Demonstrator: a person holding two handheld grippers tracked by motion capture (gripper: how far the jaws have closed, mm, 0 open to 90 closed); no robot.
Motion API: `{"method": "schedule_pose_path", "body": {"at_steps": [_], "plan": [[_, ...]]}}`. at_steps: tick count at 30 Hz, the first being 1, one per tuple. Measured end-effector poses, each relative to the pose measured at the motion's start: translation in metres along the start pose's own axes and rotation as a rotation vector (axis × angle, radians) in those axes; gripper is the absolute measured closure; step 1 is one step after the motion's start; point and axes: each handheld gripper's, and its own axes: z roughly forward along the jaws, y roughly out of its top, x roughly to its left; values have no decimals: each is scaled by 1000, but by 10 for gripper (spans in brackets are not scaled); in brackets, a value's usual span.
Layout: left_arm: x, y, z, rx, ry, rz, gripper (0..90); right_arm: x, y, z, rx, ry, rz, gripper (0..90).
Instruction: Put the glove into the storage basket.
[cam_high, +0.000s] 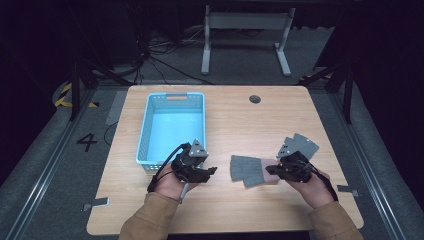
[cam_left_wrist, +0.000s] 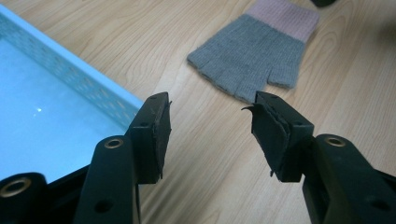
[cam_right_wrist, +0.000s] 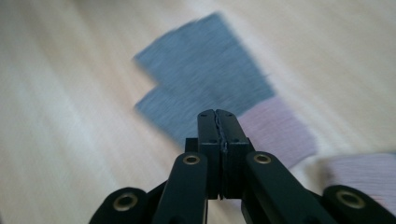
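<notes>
Grey glove (cam_high: 247, 170) lies just ahead of the right gripper (cam_high: 270, 170), whose jaws are pressed together, empty; the left gripper (cam_high: 212, 170) gapes, empty.

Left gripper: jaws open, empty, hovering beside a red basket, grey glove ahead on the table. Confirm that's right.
One slip: the basket is light blue, not red, as the left gripper view shows. The left gripper is open and empty, with the grey glove ahead.

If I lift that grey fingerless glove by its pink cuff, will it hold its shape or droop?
Probably droop: the glove is thin knit and lies flat on the table. It looks light for its size, so a pinch should carry it. Pushed, it would likely bunch or fold on the wood, not slide whole.
</notes>
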Motion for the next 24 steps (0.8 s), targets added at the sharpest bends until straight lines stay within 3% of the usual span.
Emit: {"method": "schedule_pose_path", "body": {"at_steps": [4,10,21,24], "plan": [[0,-5,-4,4,14,-13,473,-12,0,-4,-79,-61,77,897],[2,-14,-11,4,39,-35,472,-25,2,-1,-89,-116,134,897],[5,-28,-21,5,67,-77,470,-48,2,21,-19,-191,217,898],[5,-29,-22,5,70,-71,470,-52,0,25,-2,-204,237,898]]}}
